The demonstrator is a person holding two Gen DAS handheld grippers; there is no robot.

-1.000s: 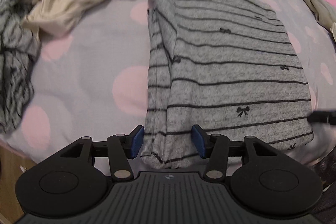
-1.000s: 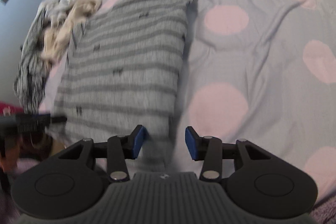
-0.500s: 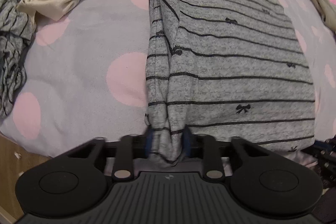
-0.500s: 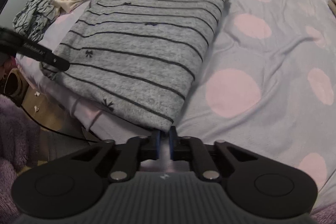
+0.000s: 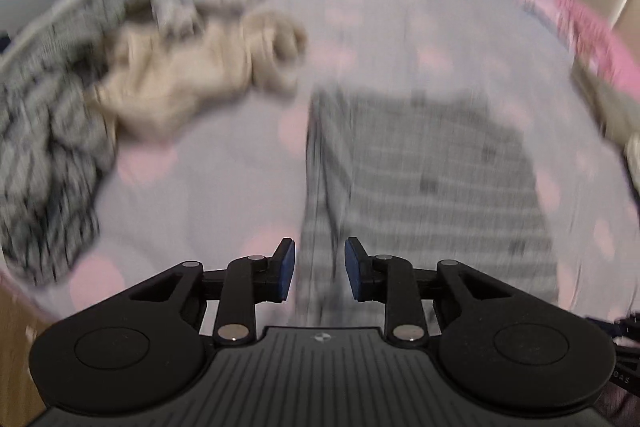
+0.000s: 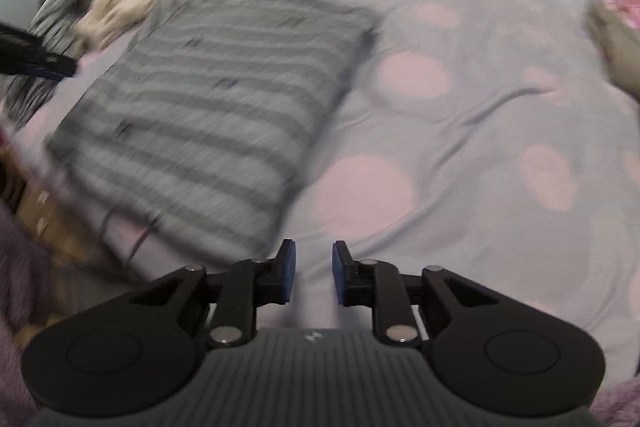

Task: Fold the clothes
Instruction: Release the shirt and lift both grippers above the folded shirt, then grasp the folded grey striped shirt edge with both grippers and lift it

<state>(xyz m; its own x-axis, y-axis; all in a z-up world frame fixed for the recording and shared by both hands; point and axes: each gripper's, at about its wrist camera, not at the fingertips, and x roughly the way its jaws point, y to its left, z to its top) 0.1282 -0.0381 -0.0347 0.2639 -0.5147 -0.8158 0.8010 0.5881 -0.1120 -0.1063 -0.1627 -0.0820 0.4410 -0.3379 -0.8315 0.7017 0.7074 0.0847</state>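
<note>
A folded grey top with thin black stripes point(image 5: 432, 187) lies flat on the lilac bedsheet with pink dots point(image 5: 400, 27). My left gripper point(image 5: 320, 269) is open at the top's near left corner, and the folded left edge runs up from between its blue pads. In the right wrist view the same top point(image 6: 216, 99) lies to the left. My right gripper point(image 6: 314, 273) is open just right of its near corner, over bare sheet point(image 6: 480, 107), with nothing between the pads. Both views are blurred by motion.
A crumpled beige garment point(image 5: 192, 79) and dark patterned clothes point(image 5: 44, 147) are piled at the far left. A pink blanket point(image 5: 600, 39) and an olive garment point(image 5: 608, 111) lie at the right. The bed's near edge drops to a wooden floor point(image 6: 52, 227).
Half a second ago both grippers were shut on the top's near corners. Both have now opened and pulled back and upward. The top stays flat on the bed.
</note>
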